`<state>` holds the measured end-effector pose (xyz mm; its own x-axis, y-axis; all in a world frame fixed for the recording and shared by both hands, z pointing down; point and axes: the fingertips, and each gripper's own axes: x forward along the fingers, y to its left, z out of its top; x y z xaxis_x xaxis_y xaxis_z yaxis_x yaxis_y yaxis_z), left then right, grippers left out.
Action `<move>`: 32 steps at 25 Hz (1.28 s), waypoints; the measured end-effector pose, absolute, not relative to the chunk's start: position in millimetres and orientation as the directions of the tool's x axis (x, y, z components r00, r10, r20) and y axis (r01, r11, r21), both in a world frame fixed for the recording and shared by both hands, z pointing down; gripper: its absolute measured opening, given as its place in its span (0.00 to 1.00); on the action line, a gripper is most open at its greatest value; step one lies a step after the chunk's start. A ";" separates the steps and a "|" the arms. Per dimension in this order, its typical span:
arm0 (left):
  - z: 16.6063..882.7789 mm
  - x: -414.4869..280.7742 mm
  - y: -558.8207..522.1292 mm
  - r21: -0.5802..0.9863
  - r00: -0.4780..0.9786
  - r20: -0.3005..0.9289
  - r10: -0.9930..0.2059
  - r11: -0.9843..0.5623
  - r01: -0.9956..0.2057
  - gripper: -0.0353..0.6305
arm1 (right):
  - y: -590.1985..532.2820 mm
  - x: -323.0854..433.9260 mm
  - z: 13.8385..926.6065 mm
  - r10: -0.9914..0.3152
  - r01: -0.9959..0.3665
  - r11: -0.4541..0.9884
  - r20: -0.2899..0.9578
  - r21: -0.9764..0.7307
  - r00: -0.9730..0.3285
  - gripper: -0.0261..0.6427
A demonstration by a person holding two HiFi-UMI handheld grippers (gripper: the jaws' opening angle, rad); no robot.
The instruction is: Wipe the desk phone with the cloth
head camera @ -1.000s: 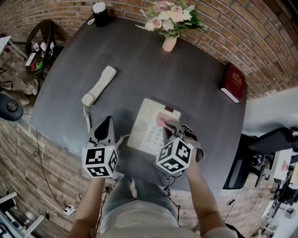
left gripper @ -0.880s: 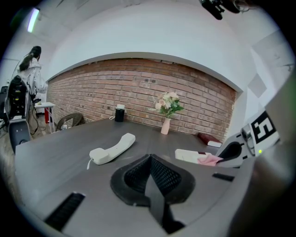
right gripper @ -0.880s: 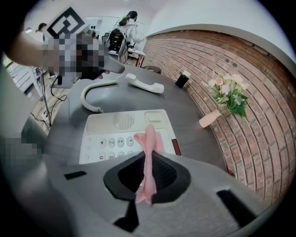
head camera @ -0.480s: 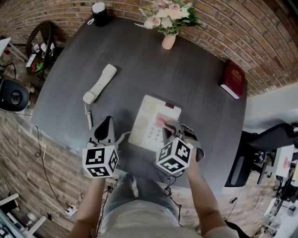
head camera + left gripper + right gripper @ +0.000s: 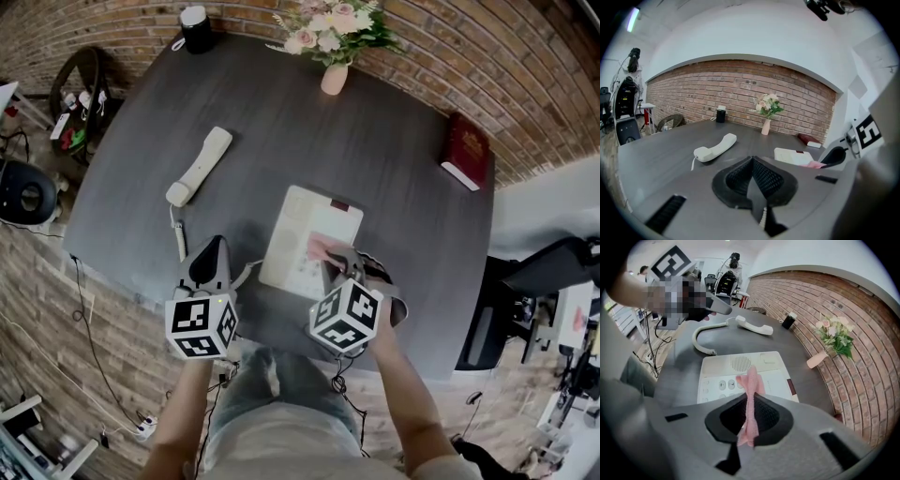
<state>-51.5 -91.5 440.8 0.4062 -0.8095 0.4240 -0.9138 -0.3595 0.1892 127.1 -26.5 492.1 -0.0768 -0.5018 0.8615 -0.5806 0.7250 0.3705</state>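
The cloth (image 5: 751, 380) is pinched in the right gripper's (image 5: 336, 261) closed fingers over the phone's (image 5: 300, 225) keypad. The left gripper's (image 5: 217, 248) fingers are shut, empty, beside the phone above the worktop (image 5: 375, 159).

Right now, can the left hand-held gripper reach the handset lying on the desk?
Probably yes: only bare desk lies between the left hand-held gripper and the handset, and nothing blocks it, though its jaws are shut and empty.

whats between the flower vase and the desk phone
Nothing. In the head view, the dark table is bare between the flower vase and the desk phone.
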 end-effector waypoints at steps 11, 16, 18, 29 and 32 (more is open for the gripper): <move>438.5 -50.9 -85.0 0.192 0.423 0.419 -0.804 -0.376 -0.906 0.06 | -10.5 119.9 494.5 -0.486 -0.589 0.727 0.870 0.353 -0.079 0.07; 439.8 -49.2 -80.5 0.193 0.432 0.421 -0.798 -0.386 -0.902 0.06 | -2.6 117.3 496.9 -0.479 -0.599 0.725 0.874 0.340 -0.083 0.07; 440.0 -48.7 -79.4 0.193 0.436 0.421 -0.795 -0.391 -0.900 0.06 | 0.5 115.6 498.3 -0.476 -0.601 0.725 0.876 0.336 -0.085 0.07; 444.6 -45.2 -66.3 0.192 0.454 0.427 -0.782 -0.412 -0.891 0.06 | 21.6 109.3 505.8 -0.460 -0.603 0.732 0.883 0.317 -0.094 0.07; 445.5 -45.4 -62.7 0.191 0.455 0.428 -0.781 -0.413 -0.890 0.06 | 27.5 107.3 507.7 -0.456 -0.600 0.737 0.884 0.313 -0.099 0.07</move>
<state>-45.4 -62.7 445.5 0.4548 -0.7811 0.4279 -0.8902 -0.4135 0.1913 107.3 27.5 507.7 -0.0993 -0.4563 0.8843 -0.5995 0.7367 0.3128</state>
